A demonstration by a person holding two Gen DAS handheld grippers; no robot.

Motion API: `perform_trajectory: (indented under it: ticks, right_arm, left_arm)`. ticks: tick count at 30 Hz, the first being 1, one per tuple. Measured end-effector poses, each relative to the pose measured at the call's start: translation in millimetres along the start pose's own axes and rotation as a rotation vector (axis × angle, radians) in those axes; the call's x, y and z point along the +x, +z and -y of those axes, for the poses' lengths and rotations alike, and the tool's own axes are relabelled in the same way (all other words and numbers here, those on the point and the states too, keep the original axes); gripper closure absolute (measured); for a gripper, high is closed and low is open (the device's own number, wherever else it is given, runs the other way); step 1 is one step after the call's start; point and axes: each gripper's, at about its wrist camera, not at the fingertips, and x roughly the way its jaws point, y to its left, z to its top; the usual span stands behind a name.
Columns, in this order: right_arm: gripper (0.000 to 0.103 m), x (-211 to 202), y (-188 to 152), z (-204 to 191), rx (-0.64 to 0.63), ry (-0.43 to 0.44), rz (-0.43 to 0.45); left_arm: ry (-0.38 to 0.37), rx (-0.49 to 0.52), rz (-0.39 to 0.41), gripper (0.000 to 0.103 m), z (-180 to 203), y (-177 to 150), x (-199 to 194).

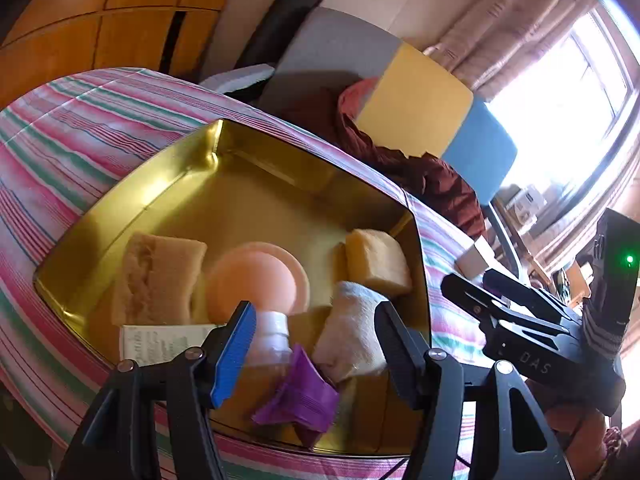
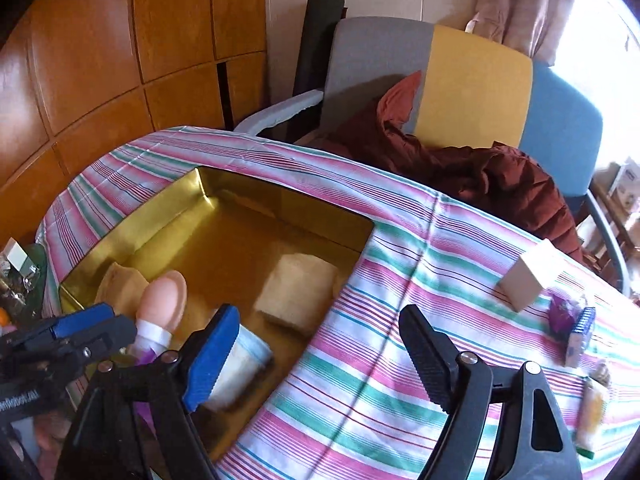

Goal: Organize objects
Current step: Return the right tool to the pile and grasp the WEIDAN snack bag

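A gold tin tray (image 1: 168, 184) sits on a striped tablecloth (image 1: 80, 140). In it lie two yellow sponges (image 1: 158, 280) (image 1: 378, 262), a peach round lid (image 1: 256, 276), a white-capped bottle (image 1: 272, 340), a rolled white cloth (image 1: 352, 332), a purple packet (image 1: 298, 400) and a printed card (image 1: 160, 340). My left gripper (image 1: 316, 340) is open above the bottle and packet, holding nothing. My right gripper (image 2: 320, 356) is open and empty over the tray's right edge (image 2: 360, 248). The left gripper (image 2: 68, 340) also shows at the left of the right wrist view.
On the cloth to the right lie a small beige box (image 2: 524, 280), a purple packet (image 2: 562, 312), a blue-edged item (image 2: 580, 336) and a yellow packet (image 2: 592, 412). A chair (image 2: 472, 80) with a maroon jacket (image 2: 480, 176) stands behind the table. A wooden cabinet (image 2: 100, 60) is at the left.
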Motion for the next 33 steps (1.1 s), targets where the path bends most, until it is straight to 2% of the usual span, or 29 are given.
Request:
perform_trajectory:
  ticks: [6, 17, 20, 24, 29, 33]
  right_arm:
    - [0.014, -3.4, -23.7, 32.5, 0.067, -0.050, -0.060]
    - [0.014, -6.0, -88.9, 92.9, 0.171, -0.092, -0.252]
    - [0.014, -15.6, -108.3, 122.9, 0.208, -0.120, -0.289]
    - [0.014, -30.4, -128.6, 176.8, 0.309, -0.193, -0.288]
    - [0.014, -46.5, -130.8, 250.6, 0.443, -0.290, -0.251]
    - [0.014, -52.7, -128.9, 289.5, 0.498, -0.345, -0.212]
  left_arm:
    - [-0.026, 0.057, -0.023, 0.041, 18.6, -8.8, 2.2]
    - [-0.085, 0.207, -0.069, 0.041, 64.4, -27.6, 0.3]
    - [-0.100, 0.255, -0.080, 0.041, 79.5, -36.4, 0.8]
    - [-0.111, 0.308, -0.105, 0.041, 95.9, -48.8, 5.6]
    - [-0.127, 0.340, -0.135, 0.041, 110.0, -60.7, 8.1]
    - [-0.112, 0.391, -0.124, 0.038, 121.1, -66.4, 7.0]
